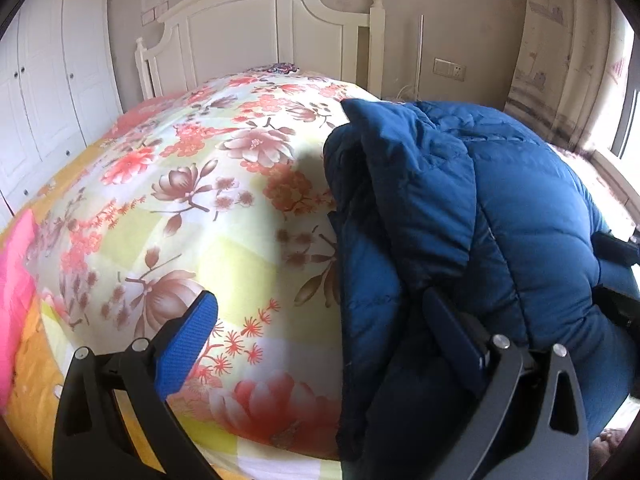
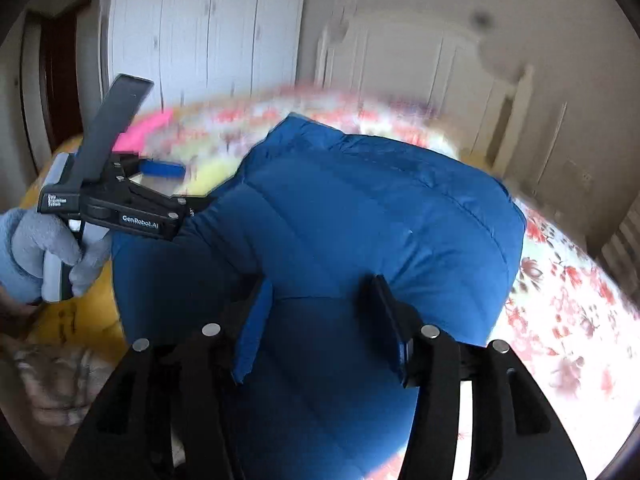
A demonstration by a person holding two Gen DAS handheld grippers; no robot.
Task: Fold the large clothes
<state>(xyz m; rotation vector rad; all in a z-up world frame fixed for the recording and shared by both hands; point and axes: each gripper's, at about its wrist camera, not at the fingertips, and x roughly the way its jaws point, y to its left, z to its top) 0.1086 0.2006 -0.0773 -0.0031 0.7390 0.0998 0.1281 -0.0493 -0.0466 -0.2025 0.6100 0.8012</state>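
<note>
On the right half of the left wrist view, a blue padded jacket [image 1: 460, 216] lies bunched on the bed's floral quilt [image 1: 192, 184], a folded flap standing up at its far end. The left claw [image 1: 332, 332] is spread wide: its left finger hangs over bare quilt, while its right finger presses into the jacket's near left edge, so nothing is pinched. A pink cloth [image 1: 14, 280] lies at the far left; the white headboard [image 1: 264, 24] and wardrobe [image 1: 48, 80] stand beyond.

From the right wrist view, the right claw [image 2: 324, 328] is also parted, a bulge of jacket [image 2: 360, 208] swelling between its fingers, apparently not clamped. The left claw [image 2: 160, 176] reaches in from the left, held by a grey-gloved hand [image 2: 44, 252].

Judging by this, one fold looks laid and both claws are between grasps. Next, each should close on a jacket edge, gripping deep since the padding is thick and slippery.
</note>
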